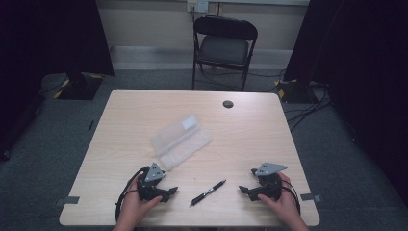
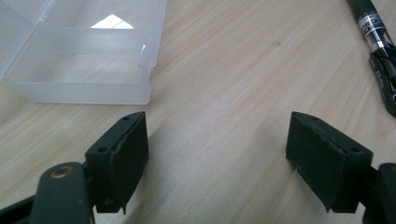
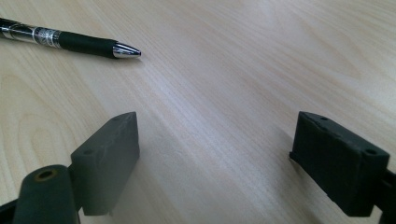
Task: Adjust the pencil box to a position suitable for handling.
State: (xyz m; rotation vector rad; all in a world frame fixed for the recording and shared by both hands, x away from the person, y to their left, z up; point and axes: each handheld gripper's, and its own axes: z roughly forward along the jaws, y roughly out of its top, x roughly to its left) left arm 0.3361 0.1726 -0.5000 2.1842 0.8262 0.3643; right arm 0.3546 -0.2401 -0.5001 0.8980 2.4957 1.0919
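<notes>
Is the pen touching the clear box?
Apart. The high view shows bare table between the pen and the box, which lies farther back.

The left gripper point(image 2: 217, 154) sits low over the light wood-grain table point(image 2: 224, 79), jaws spread wide with bare tabletop between them; nothing is gripped. The pads are black and face each other. A clear plastic box point(image 2: 79, 60) lies ahead and to the left of the jaws, its near corner just beyond the left-hand jaw, not touching it; a bright triangular reflection shows on its upper surface. A black pen point(image 2: 380, 56) with a silver printed band lies at the far right edge, well apart from the box.
</notes>
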